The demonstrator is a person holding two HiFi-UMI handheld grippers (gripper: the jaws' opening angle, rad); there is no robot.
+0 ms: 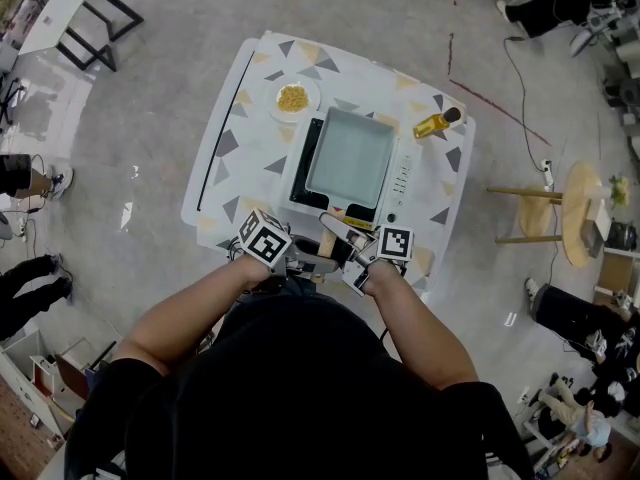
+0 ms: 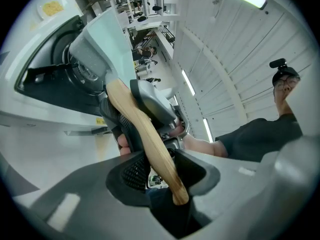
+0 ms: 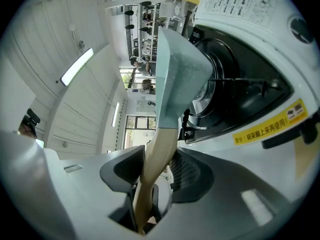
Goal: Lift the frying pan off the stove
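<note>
A pale green square frying pan (image 1: 350, 158) sits over the black burner well of a white tabletop stove (image 1: 405, 173), its wooden handle (image 1: 322, 258) pointing at me. My left gripper (image 1: 300, 263) and right gripper (image 1: 345, 258) both meet at that handle. In the left gripper view the handle (image 2: 142, 134) runs down between my left gripper's (image 2: 162, 176) pads, and the pan's round base (image 2: 87, 59) hangs just above the burner. In the right gripper view my right gripper (image 3: 155, 176) is shut on the handle (image 3: 157, 159) below the pan (image 3: 177, 69).
The stove stands on a white table (image 1: 250, 148) with a triangle pattern. A plate of yellow food (image 1: 293, 98) lies behind the stove on the left, and a yellow oil bottle (image 1: 437, 123) lies at the right. A round wooden stool (image 1: 575, 213) stands to the right.
</note>
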